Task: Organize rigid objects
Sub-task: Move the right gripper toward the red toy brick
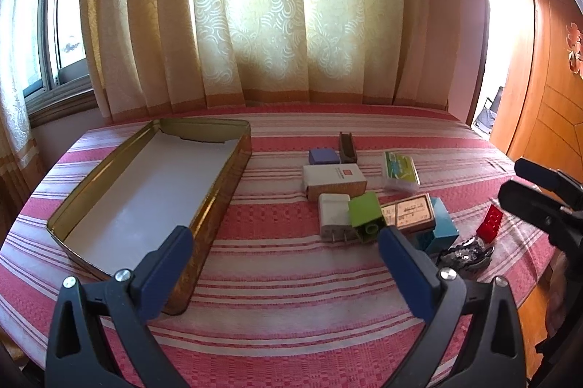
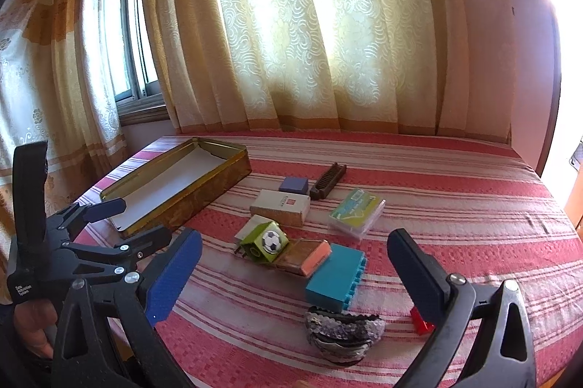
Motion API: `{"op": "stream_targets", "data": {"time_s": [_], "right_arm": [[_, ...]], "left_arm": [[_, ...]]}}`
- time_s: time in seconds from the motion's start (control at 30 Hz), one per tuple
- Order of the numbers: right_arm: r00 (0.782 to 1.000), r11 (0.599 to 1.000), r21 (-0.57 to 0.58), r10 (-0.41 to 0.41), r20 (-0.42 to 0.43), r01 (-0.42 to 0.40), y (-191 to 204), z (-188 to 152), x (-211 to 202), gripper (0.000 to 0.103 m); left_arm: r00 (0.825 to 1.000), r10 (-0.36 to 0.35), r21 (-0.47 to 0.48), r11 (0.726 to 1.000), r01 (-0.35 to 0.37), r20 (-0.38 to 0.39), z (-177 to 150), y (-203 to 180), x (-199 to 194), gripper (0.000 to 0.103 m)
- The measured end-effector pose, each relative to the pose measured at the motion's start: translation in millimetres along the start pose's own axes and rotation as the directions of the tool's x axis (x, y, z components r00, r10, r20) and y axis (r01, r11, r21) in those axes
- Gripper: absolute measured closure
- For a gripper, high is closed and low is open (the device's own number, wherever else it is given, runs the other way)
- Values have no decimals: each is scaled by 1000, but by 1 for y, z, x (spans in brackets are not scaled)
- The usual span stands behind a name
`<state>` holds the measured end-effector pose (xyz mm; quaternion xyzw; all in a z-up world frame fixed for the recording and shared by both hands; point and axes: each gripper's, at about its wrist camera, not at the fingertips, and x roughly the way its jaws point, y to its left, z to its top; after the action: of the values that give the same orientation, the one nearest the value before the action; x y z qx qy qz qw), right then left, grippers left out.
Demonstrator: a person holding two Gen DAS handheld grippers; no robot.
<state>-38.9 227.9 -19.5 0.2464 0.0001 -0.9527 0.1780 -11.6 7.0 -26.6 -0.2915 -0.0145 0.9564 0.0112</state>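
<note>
An open gold tin (image 1: 218, 198) with a white lining lies on the left of the striped table; it also shows in the right wrist view (image 2: 189, 202). Small items cluster to its right: a white carton (image 1: 333, 180), a white charger (image 1: 333, 213), a green block (image 1: 364, 215), a teal brick (image 2: 333, 273), a red brick (image 1: 490, 222), a sequined hair clip (image 2: 344, 333). My left gripper (image 1: 284, 242) is open and empty, above the cloth near the tin's front corner. My right gripper (image 2: 295, 246) is open and empty, above the clip and teal brick.
A purple block (image 1: 322, 156), a brown comb (image 2: 328, 180), a clear green-label box (image 2: 359, 211) and a wood-framed box (image 1: 411, 213) lie in the same cluster. Curtains hang behind the table. A wooden cabinet (image 1: 539, 89) stands at the right.
</note>
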Motion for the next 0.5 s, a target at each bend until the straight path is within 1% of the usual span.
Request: {"op": "stream_targets", "data": {"time_s": [0.2, 0.33, 0.5], "right_arm": [[999, 999, 30, -33, -2, 33, -19, -15, -1, 1], [998, 997, 48, -60, -1, 60, -33, -33, -4, 1], [992, 989, 86, -122, -28, 124, -62, -57, -4, 1]], "left_arm": [[1000, -6, 31, 1000, 6, -16, -10, -10, 12, 0], [998, -48, 23, 999, 49, -34, -18, -17, 21, 0], [993, -106, 24, 994, 107, -56, -26, -37, 31, 0]]}}
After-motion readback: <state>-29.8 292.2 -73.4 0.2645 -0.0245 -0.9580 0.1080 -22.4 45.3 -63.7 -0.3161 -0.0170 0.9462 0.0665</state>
